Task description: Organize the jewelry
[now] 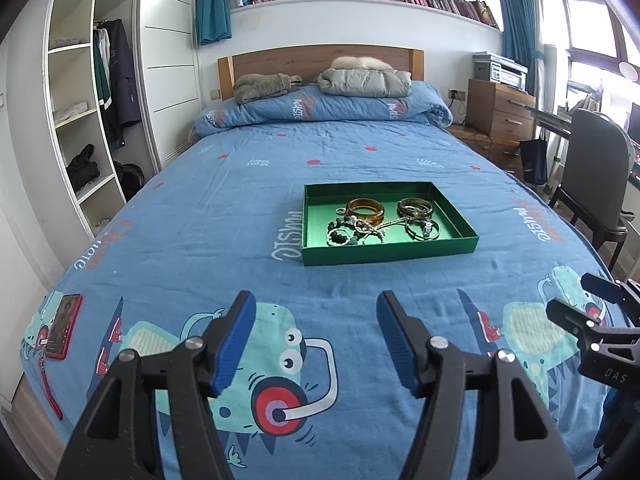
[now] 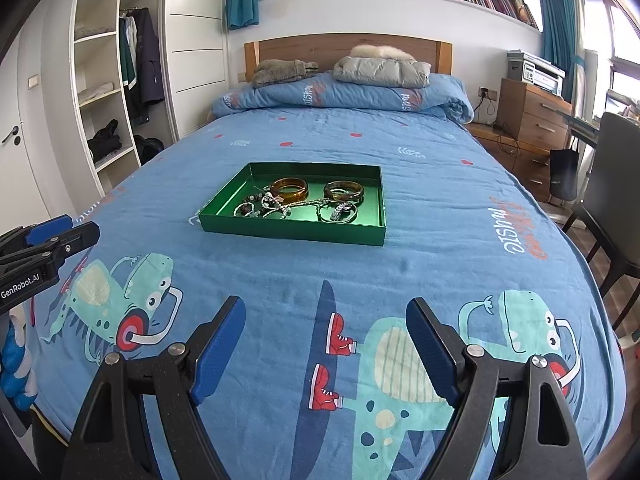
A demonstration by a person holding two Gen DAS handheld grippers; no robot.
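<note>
A shallow green tray lies on the blue bedspread, well ahead of both grippers. Inside it sit an amber bangle, a darker brown bangle, silver bracelets, and tangled bead strings and chains. My left gripper hovers over the near end of the bed, open, nothing between its blue pads. My right gripper stands open beside it, also empty. Each gripper shows at the edge of the other's view: the right gripper, the left gripper.
A red phone with a red strap lies near the bed's left edge. A folded duvet with a grey jacket fills the head of the bed. An open wardrobe stands left; a chair and wooden drawers stand right.
</note>
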